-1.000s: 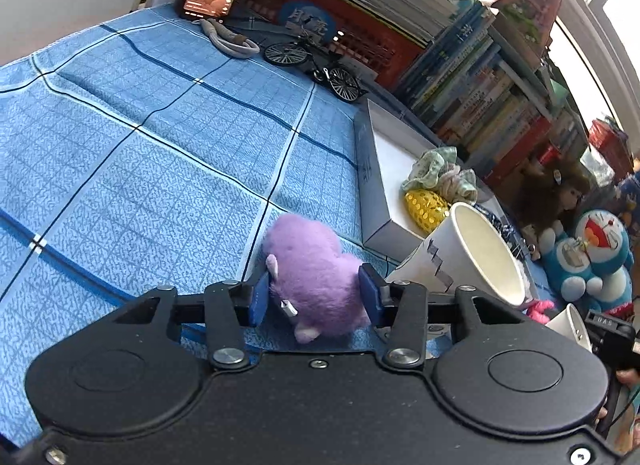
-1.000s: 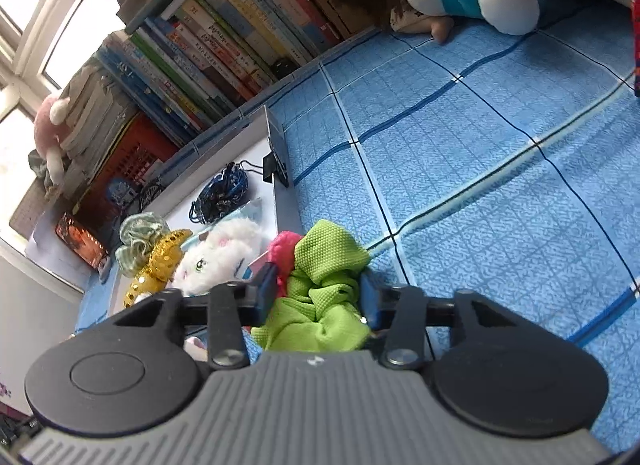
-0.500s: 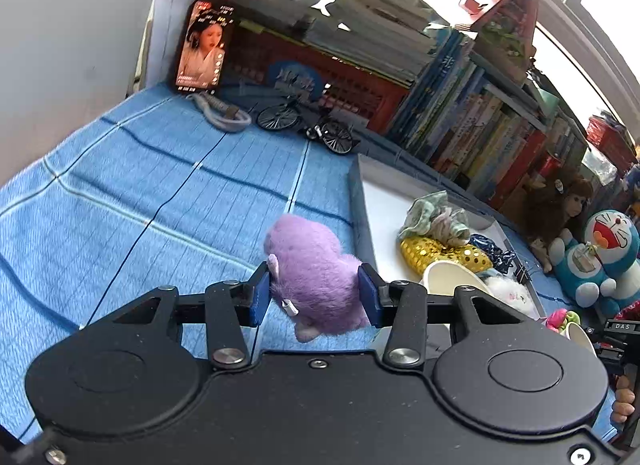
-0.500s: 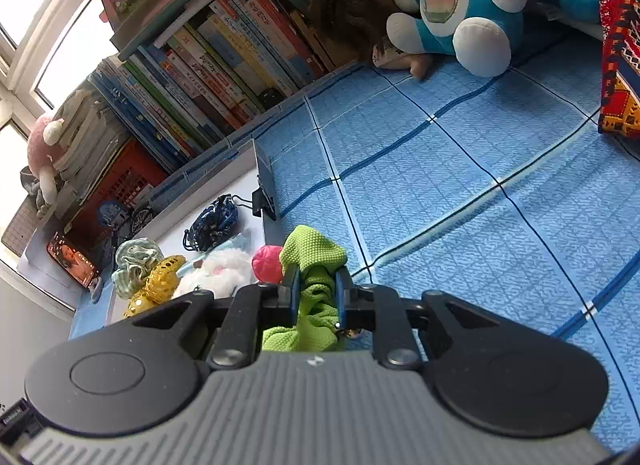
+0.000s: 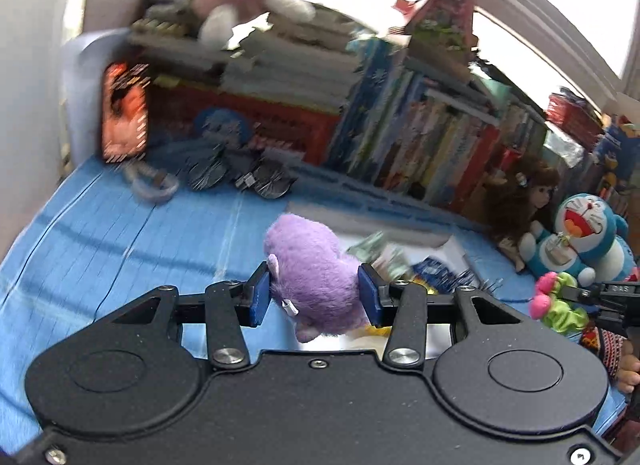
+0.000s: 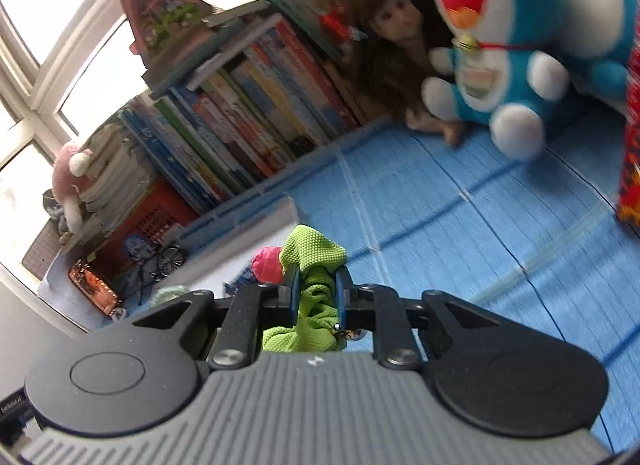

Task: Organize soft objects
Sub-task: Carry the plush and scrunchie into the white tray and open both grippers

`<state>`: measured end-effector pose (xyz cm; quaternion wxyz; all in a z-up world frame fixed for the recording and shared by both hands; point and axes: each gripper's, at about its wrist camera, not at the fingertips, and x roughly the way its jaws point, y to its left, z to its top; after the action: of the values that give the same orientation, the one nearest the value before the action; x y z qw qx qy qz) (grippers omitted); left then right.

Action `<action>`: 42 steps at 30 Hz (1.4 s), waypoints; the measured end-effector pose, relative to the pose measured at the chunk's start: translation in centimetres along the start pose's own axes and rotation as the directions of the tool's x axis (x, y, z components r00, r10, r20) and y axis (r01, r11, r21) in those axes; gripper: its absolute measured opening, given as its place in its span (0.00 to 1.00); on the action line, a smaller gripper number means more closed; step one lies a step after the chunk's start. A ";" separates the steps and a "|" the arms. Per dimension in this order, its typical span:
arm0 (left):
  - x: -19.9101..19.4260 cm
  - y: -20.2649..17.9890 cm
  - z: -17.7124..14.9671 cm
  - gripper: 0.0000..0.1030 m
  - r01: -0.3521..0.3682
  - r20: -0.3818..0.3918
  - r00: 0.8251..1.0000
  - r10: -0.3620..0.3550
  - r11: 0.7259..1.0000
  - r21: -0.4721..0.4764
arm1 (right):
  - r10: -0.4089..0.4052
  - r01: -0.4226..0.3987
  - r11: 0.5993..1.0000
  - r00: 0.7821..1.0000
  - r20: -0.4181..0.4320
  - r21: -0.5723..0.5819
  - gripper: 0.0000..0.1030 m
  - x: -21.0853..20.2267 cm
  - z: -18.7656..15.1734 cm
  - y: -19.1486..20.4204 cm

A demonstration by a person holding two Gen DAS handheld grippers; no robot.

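Both hands are busy at once here. The left tool (image 5: 316,295) is clamped on a purple plush (image 5: 312,265), its blue pads pressing into the fur on either side, and the toy hangs clear of the blue bedspread (image 5: 120,249). The right tool (image 6: 316,293) is pinched narrow on a green scrunchie (image 6: 314,257), the cloth bunched up between the pads, with a pink ball (image 6: 267,269) clinging to its left side. From the left camera that same green and pink bundle shows off to the right, held up in the air. What the next move seems to turn on is the white box (image 5: 440,241): it lies on the bed ahead of and below the left tool, a little to its right, so the plush sits almost over its near edge. From the right tool the box (image 6: 256,221) lies ahead and to the left, along the row of books (image 6: 248,113). I would judge the left hand the nearer of the two. The box's long side seems to run along the books, though blur makes that hard to call. A blue cat doll (image 6: 492,49) sits further right, well apart.
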<state>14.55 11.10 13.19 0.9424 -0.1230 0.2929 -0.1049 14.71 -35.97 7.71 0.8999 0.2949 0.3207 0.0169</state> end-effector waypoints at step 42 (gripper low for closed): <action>26.4 -6.5 5.1 0.42 -0.024 -0.357 0.934 0.019 1.000 -0.007 | -0.127 0.101 0.989 0.953 -0.275 -0.109 0.24 20.9 1.3 8.5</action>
<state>37.95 -1.31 5.24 0.8740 -0.1041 0.4608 -0.1135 33.38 -25.03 1.23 0.8577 0.2277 0.4605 0.0217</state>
